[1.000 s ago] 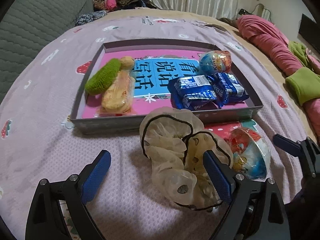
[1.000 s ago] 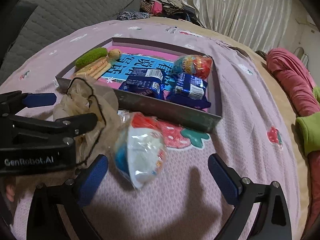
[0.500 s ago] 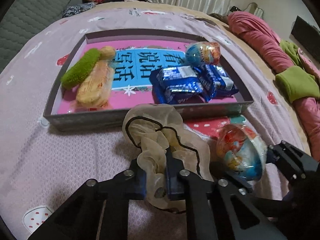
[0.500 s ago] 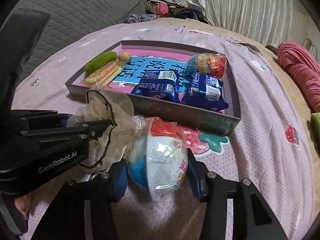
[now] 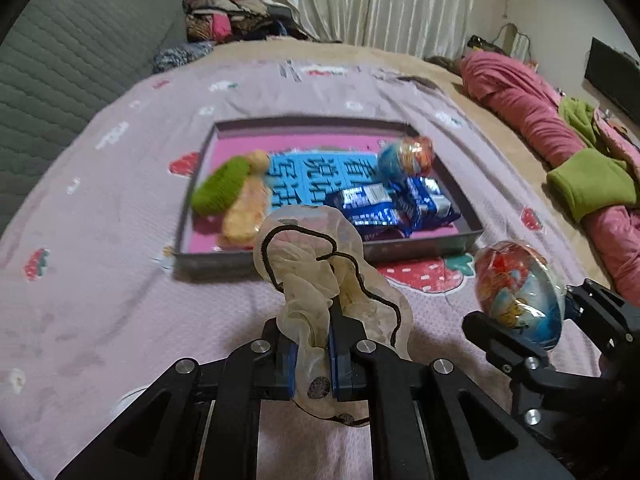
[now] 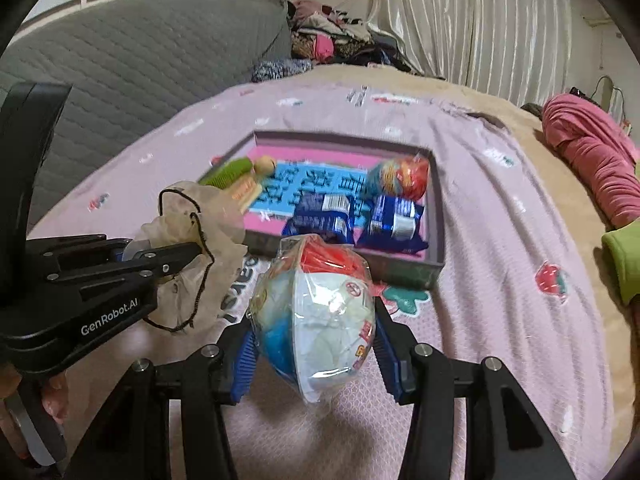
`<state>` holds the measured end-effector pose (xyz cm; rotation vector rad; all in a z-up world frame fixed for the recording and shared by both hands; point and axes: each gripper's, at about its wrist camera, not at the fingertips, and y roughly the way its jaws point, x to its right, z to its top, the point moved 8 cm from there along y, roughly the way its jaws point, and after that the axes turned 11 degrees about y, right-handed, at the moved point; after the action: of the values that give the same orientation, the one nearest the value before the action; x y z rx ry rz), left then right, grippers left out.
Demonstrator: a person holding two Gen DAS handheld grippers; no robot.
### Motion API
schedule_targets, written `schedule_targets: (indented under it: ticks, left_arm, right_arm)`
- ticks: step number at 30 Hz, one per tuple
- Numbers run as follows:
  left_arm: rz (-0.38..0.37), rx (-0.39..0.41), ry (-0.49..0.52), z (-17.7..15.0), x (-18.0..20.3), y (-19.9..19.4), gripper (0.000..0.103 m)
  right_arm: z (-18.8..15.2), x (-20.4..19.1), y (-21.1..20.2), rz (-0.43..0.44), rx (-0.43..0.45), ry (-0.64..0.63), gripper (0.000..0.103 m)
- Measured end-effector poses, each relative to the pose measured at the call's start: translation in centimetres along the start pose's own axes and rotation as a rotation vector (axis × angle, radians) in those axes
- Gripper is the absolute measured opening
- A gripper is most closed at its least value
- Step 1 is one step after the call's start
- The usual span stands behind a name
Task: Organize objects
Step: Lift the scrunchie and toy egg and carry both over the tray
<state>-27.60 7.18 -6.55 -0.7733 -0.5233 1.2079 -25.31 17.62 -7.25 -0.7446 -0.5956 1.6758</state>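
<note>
We work over a bed spread with a pale lilac cover (image 5: 120, 240) printed with strawberries. On it lies a shallow grey tray (image 5: 460, 236) with a pink floor and a blue panel of characters; it holds a green knitted piece (image 5: 218, 192), a yellow packet (image 5: 244, 216), blue snack packs (image 5: 384, 206) and a wrapped toy egg (image 5: 404, 156). Our left gripper (image 5: 314, 364) is clamped tight on a sheer beige scrunchie with black trim (image 5: 316, 280), held clear of the cover just short of the tray's near wall. Our right gripper (image 6: 314, 352) pinches a second wrapped egg (image 6: 320, 312) between its blue pads, also off the cover. A grey quilted headboard (image 6: 120, 68) stands at the left, a heap of clothes (image 6: 328, 44) and pale curtains (image 6: 480, 20) lie behind, and pink and green bedding (image 5: 560, 152) lies bunched at the right
</note>
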Motion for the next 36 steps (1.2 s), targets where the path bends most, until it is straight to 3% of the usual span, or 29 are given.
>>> schedule_targets:
  ticks: [19, 30, 36]
  left_arm:
    - [0.094, 0.175, 0.043, 2.8, -0.6, -14.2, 0.011]
    - [0.132, 0.228, 0.044, 5.6, -2.6, -18.4, 0.011]
    - [0.13, 0.239, 0.037, 5.8, -3.1, -19.3, 0.011]
  right_arm:
    - [5.7, -3.6, -12.6, 0.028, 0.207, -0.023, 0.051]
    - [9.4, -5.5, -15.8, 0.045, 0.269, -0.037, 0.051]
    - [9.8, -5.7, -16.3, 0.05, 0.277, -0.041, 0.051]
